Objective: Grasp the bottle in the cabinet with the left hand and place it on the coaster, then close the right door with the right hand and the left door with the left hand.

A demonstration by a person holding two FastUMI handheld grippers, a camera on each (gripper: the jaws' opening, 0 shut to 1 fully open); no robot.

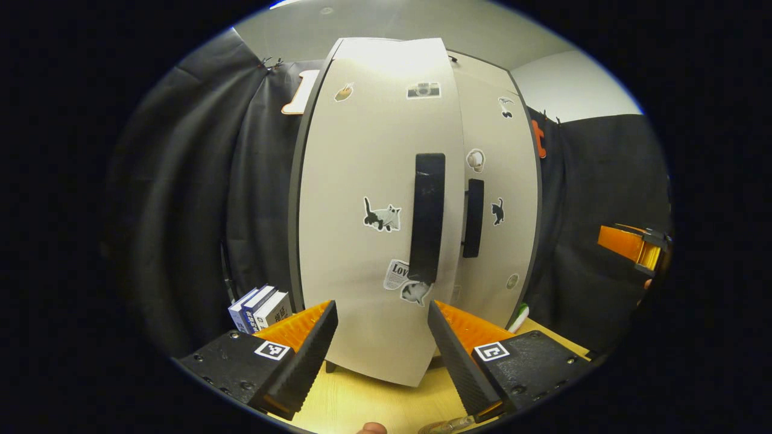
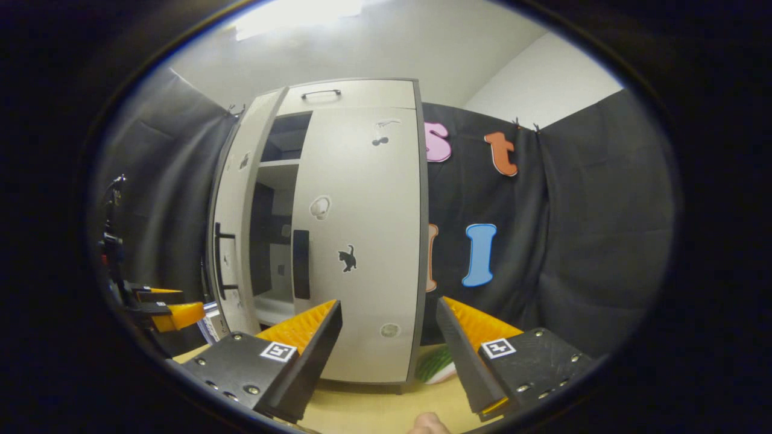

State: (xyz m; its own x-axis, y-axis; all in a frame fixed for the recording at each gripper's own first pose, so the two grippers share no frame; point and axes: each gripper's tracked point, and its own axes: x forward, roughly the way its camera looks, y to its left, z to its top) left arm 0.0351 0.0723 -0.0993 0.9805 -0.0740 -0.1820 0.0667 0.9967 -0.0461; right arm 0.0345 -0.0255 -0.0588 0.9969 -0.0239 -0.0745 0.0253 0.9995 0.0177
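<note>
Left gripper [image 1: 381, 337] is standing with its jaws spread apart and holding nothing, pointing straight at the left door [image 1: 374, 211] of the cabinet [image 2: 356, 96]. That door is swung partway out, so its face is taking up the middle of the left gripper view; its long dark handle [image 1: 427, 217] is sitting just above the gap between the fingers, not touched by either one. Stickers are dotting the door face, among them a cat [image 1: 382, 217].

Right gripper [image 2: 389, 337] is likewise standing wide open and empty, facing the right door [image 2: 362, 241], which is lying flush with the cabinet front. Its short dark handle [image 2: 300, 264] is sitting at the door's left edge. In the right gripper view the left door is standing ajar, with a dark gap and pale shelves [image 2: 278, 164] showing between the two doors.

The cabinet is standing on a light wooden worktop [image 1: 362, 401]. A few books [image 1: 260, 308] are leaning at the cabinet's left side, toward the worktop's back edge. A green-and-white object [image 2: 437, 364] is lying at the cabinet's right foot; I cannot tell what it is.

Bottle and coaster: cannot place either from these views.
</note>
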